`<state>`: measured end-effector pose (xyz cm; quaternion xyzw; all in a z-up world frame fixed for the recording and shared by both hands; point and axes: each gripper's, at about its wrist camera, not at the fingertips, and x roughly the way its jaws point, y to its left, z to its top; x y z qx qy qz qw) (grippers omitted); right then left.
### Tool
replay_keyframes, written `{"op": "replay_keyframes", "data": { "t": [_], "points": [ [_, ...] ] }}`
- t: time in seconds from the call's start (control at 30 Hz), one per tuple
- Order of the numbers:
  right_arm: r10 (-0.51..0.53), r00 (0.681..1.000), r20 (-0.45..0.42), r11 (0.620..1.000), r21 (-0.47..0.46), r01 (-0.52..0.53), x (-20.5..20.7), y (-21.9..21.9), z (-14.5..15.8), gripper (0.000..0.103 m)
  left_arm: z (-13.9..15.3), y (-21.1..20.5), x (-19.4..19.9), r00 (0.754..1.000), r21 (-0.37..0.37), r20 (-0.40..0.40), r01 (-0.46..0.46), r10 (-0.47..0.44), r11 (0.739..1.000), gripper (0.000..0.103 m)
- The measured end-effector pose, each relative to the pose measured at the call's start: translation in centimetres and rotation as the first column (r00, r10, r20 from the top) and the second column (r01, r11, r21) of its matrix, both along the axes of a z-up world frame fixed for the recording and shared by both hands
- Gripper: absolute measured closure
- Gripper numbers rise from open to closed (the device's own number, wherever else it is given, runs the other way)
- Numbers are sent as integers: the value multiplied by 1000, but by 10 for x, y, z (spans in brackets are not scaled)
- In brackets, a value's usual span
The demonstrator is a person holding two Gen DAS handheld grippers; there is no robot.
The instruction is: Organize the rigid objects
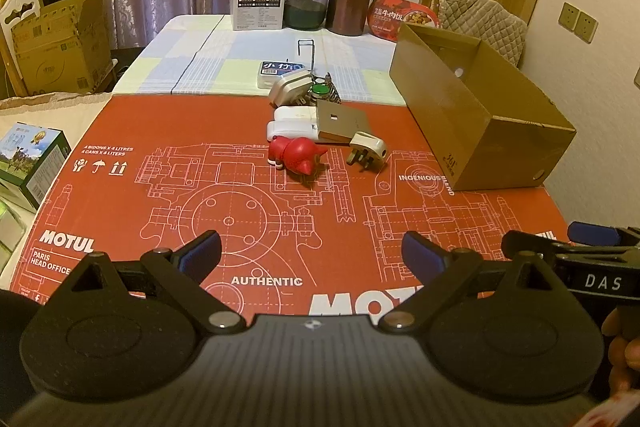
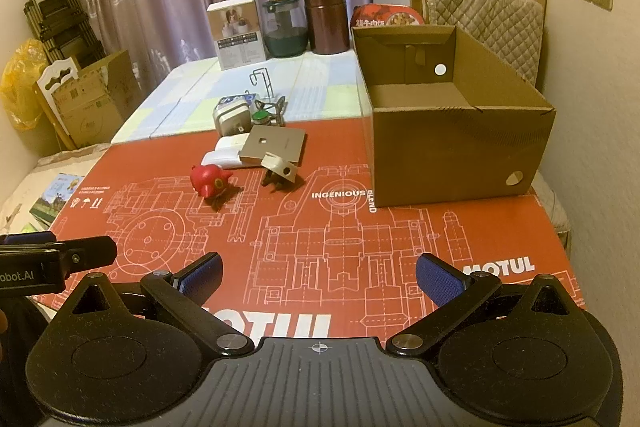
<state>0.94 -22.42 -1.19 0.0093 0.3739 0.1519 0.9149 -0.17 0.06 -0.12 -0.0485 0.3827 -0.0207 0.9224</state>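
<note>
Hovering low over the near edge of the red printed cardboard sheet (image 1: 240, 195), the left claw (image 1: 311, 254) and the right claw (image 2: 318, 273) both stand spread wide and hold nothing, side by side, each showing at the border of the other's view. That reads as a ready pose: both point at the work, and no piece is chosen yet.

The pieces to sort lie in a loose cluster toward the far middle of the sheet. A red toy figure (image 1: 298, 155) lies on its side nearest the claws, and a white plug (image 1: 367, 151) rests prongs-down just beside it. Behind them a flat grey card (image 1: 340, 121) leans across a white charger (image 1: 291, 125), with a second plug adapter (image 1: 289, 85) and some small metal bits beyond, packed too tight to tell apart.

An open brown cardboard box (image 2: 460, 151) stands to the right of the cluster, mouth up and empty, likely the place meant for these things. It sits nearer the right claw, so that one would have the shorter carry. The toy, lying free at the front, looks the easiest first pick.
</note>
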Motion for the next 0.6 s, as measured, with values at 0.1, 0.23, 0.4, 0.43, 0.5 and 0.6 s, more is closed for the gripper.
{"op": "replay_keyframes", "data": {
  "t": [0.1, 0.23, 0.4, 0.43, 0.5, 0.6],
  "points": [
    [0, 1000, -1, 1000, 0, 0, -1, 0, -1, 2, 0, 0, 0, 1000, 0, 0, -1, 1, 1000, 8],
    [0, 1000, -2, 1000, -1, 0, -1, 0, -2, 2, 0, 0, 0, 1000, 0, 0, 0, 0, 1000, 8],
    [3, 1000, -5, 1000, -5, -3, 1, 2, -5, 2, -6, 1, 2, 1000, 0, -7, 1, -1, 1000, 8],
    [5, 1000, -6, 1000, -6, -5, 2, 2, -6, 2, -7, 1, 3, 1000, 0, -8, 2, -2, 1000, 8],
    [7, 1000, -7, 1000, -9, -7, 6, 4, -9, 2, -9, 3, 7, 1000, -4, -13, 3, -3, 1000, 8],
    [11, 1000, -8, 1000, -10, -11, 14, 6, -11, 2, -12, 6, 15, 1000, -5, -16, 2, -2, 1000, 8]
  ]
}}
